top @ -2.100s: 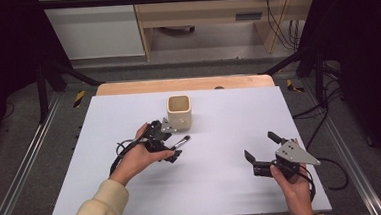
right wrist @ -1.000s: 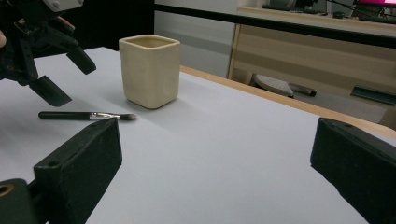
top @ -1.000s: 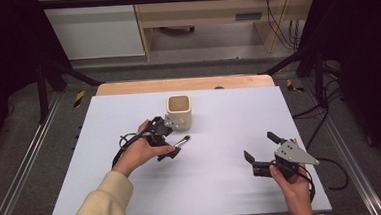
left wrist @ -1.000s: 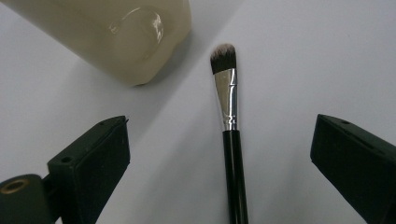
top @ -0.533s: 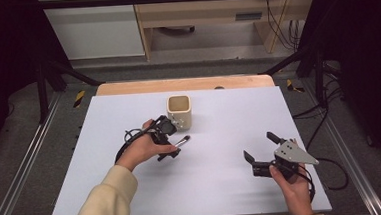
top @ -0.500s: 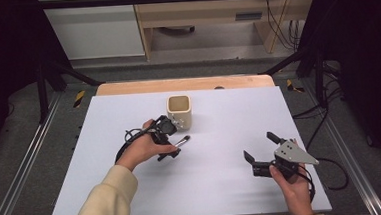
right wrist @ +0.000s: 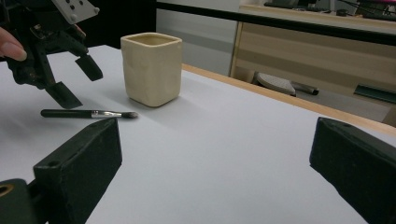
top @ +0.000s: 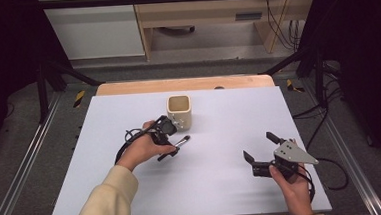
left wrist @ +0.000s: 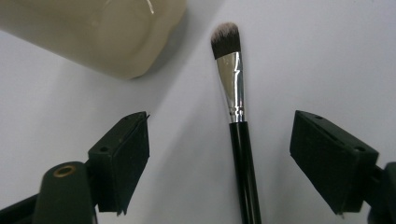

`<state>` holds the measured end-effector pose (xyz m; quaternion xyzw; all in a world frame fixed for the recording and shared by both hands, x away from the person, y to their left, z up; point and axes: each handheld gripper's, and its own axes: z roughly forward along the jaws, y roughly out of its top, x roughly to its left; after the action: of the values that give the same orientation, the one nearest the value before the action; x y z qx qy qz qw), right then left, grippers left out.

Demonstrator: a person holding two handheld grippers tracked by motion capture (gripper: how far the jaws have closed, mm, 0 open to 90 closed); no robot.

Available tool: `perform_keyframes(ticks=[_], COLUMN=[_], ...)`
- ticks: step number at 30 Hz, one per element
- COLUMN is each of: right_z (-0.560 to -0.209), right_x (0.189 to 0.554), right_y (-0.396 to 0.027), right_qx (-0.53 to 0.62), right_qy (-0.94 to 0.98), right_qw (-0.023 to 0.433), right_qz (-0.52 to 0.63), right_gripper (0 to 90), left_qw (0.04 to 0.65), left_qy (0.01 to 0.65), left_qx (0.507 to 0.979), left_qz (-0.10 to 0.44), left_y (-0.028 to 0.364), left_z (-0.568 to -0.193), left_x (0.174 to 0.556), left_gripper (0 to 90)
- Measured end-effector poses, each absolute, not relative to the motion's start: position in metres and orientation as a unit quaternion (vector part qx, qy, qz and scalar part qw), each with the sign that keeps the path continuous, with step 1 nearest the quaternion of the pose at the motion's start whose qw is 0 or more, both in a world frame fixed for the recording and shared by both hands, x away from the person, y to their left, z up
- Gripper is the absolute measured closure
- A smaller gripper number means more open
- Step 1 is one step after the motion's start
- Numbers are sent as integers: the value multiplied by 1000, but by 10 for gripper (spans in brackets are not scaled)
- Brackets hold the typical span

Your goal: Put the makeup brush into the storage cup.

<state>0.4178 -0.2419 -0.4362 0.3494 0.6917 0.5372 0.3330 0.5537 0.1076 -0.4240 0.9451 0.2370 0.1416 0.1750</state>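
While the left gripper (top: pixel 169 139) hangs over the brush (left wrist: pixel 236 116), we read its jaws as open but closing in: they've just narrowed from nearly full width, and in the left gripper view both pads sit apart from the handle, one each side, brush between them, not touching yet. So no grip so far.

Vs approx 2 s ago, we see the left hand (top: pixel 143 148) shifted a bit toward the cup (top: pixel 179 111) and lined up on the brush; the brush itself hasn't moved, same spot on the table (top: pixel 223 185), lying flat just in front of the cup, bristle end pointing toward the cup side, handle toward the person. Brush and cup are near but apart, w/ a gap visible in the right gripper view.

The right gripper (top: pixel 264 153) is parked at the near right of the table, jaws wide open, nothing in them, same place as in the earlier frames. From its own view we see the cup, the brush and the left gripper above the handle.

We judge this as the pick-up step, closing on the handle. Likely next is lift and into the cup, but that's our guess. Risk: thin round handle may roll off the pads if the squeeze lands off-centre.
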Motion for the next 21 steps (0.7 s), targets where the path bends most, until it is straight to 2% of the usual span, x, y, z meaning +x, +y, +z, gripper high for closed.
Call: perform_keyframes(ticks=[21], right_z=[-436], right_x=[418], right_y=[-242], right_qx=[350], right_qy=[693], right_qw=[332], right_qz=[536], right_gripper=[27], left_qw=[160], left_qy=[228], left_qx=[953], left_qz=[120], left_y=[106], left_z=[-428], left_x=[552], left_gripper=[309])
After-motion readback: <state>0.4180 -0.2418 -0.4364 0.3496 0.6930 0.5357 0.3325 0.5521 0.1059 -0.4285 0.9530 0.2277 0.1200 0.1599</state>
